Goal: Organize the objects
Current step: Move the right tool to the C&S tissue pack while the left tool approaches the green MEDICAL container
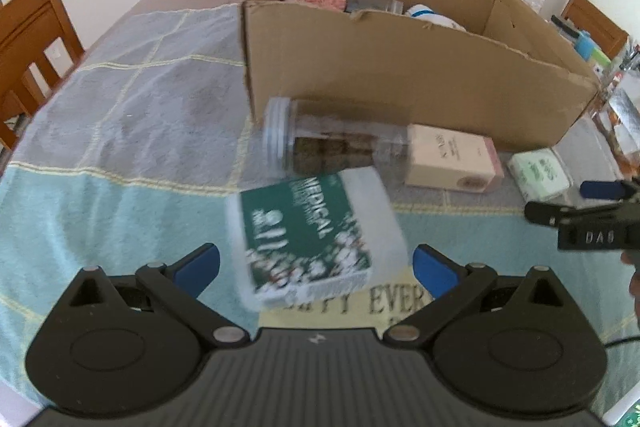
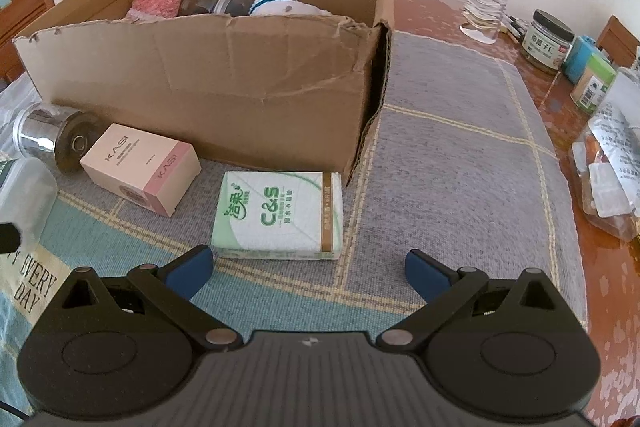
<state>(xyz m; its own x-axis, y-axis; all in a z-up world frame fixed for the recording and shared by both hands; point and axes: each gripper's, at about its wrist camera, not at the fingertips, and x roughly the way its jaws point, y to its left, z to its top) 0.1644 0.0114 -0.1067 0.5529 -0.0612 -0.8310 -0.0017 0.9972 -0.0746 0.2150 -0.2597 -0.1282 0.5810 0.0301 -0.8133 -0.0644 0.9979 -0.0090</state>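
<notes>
The left gripper is wide open around a green box low in the middle, the right gripper is open below a soft tissue pack, and the box looks light and stiff, so pinch its sides.

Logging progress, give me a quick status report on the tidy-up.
Left gripper open at the green medical box. Right gripper open near the tissue pack. Cardboard box part filled. Nothing blocking.

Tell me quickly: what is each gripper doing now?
Left gripper: open, holding nothing.
Right gripper: open, holding nothing.
</notes>
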